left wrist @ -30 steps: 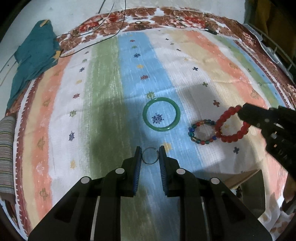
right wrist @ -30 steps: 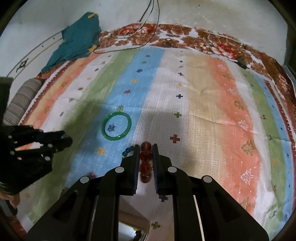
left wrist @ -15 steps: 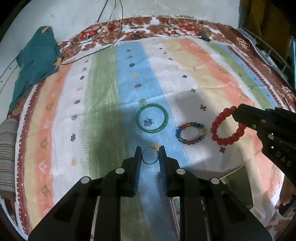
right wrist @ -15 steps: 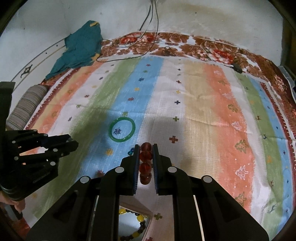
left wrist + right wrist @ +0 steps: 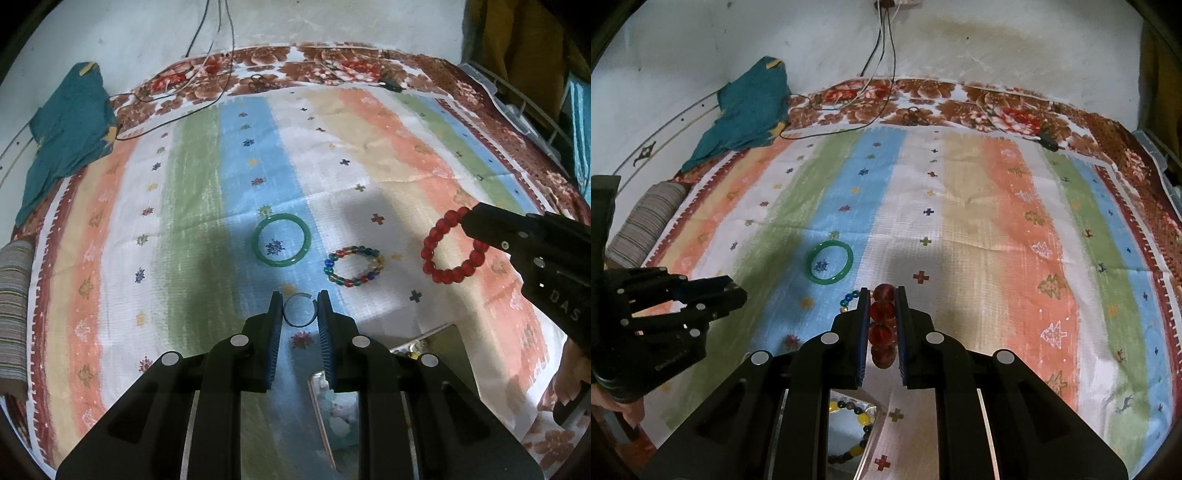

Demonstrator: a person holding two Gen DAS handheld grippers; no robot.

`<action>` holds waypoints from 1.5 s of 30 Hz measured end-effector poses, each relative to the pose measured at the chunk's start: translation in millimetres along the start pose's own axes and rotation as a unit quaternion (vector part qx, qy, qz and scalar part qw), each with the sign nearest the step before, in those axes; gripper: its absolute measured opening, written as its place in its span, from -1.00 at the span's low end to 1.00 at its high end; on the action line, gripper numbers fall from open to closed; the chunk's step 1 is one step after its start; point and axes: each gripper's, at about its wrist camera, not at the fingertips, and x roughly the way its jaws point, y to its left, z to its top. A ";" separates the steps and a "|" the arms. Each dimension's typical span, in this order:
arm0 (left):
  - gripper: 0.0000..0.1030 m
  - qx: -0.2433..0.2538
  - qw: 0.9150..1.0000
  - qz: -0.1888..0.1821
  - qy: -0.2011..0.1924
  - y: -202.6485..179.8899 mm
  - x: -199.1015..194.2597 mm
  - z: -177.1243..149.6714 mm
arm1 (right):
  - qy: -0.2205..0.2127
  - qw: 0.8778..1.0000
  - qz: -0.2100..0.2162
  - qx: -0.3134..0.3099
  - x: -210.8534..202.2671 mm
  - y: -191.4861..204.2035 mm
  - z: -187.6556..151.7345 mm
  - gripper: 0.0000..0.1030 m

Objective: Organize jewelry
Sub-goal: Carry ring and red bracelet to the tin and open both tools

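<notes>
Above the striped cloth (image 5: 388, 184), each gripper carries one piece of jewelry. The left gripper (image 5: 300, 308) is clenched on a thin open ring (image 5: 300, 314), which is pressed between the two pads near their tips. The right gripper (image 5: 882, 321) is clenched on a red bracelet (image 5: 452, 251); some of its beads sit between the pads and the rest of the loop hangs free in the air. A green bangle (image 5: 281, 240) and a colourful bracelet (image 5: 355, 266) lie on the cloth, near each other but apart. Below the grippers I see a box (image 5: 849, 435) with yellow and dark beads inside; probably this is where the jewelry must go.

The ring is the bigger risk, I think. It is thin, it has a gap, and the grip is only at the tips, so a small tilt could make it twist or spring out. The red bracelet may swing and catch the box edge during lowering. A release too early would drop a piece on the cloth.
</notes>
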 end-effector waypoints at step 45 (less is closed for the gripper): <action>-0.64 0.014 0.999 -0.048 -0.021 -37.7 -52.3 -44.5 | 0.000 0.999 0.035 -0.025 -54.2 33.7 -54.8 -0.72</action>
